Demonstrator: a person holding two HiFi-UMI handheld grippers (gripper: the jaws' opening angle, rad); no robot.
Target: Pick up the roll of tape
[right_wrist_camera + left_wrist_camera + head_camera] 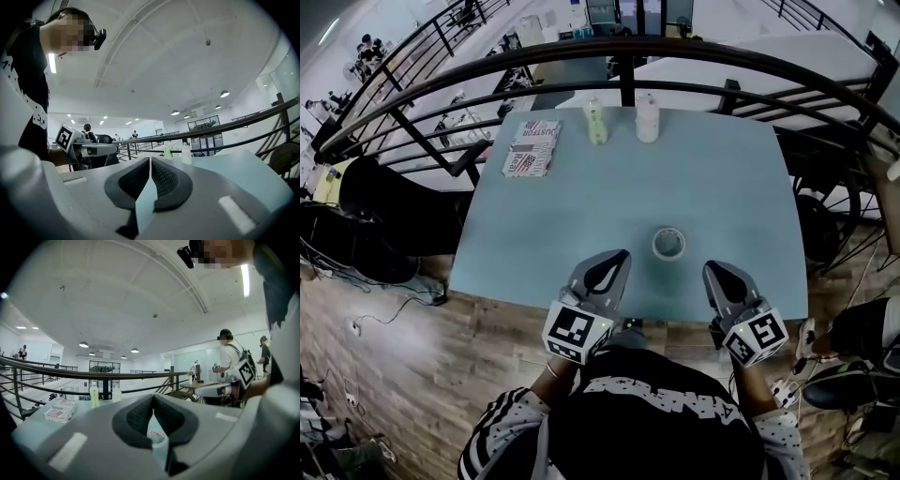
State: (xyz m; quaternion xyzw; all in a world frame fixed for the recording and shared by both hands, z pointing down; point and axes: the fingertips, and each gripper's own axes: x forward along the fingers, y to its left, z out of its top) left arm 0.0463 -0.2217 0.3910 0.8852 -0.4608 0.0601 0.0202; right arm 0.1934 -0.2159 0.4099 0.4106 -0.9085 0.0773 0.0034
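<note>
Our left gripper has its fingers pressed together with nothing between them, and the fingers of our right gripper are closed and empty as well. The roll of tape lies flat on the table, near the front edge. It sits between the two grippers, just ahead of their tips, and touches neither.

As we judge it, the main risk is reaching in with closed fingers. They would shove the light roll across the smooth top instead of gripping it, perhaps off the near edge, so we would need to open one pair first. Lying flat, the roll offers only a low rim, and a level approach could ride over it or clip one side and flip it. The bottles and the box by the railing are well apart and out of danger.
</note>
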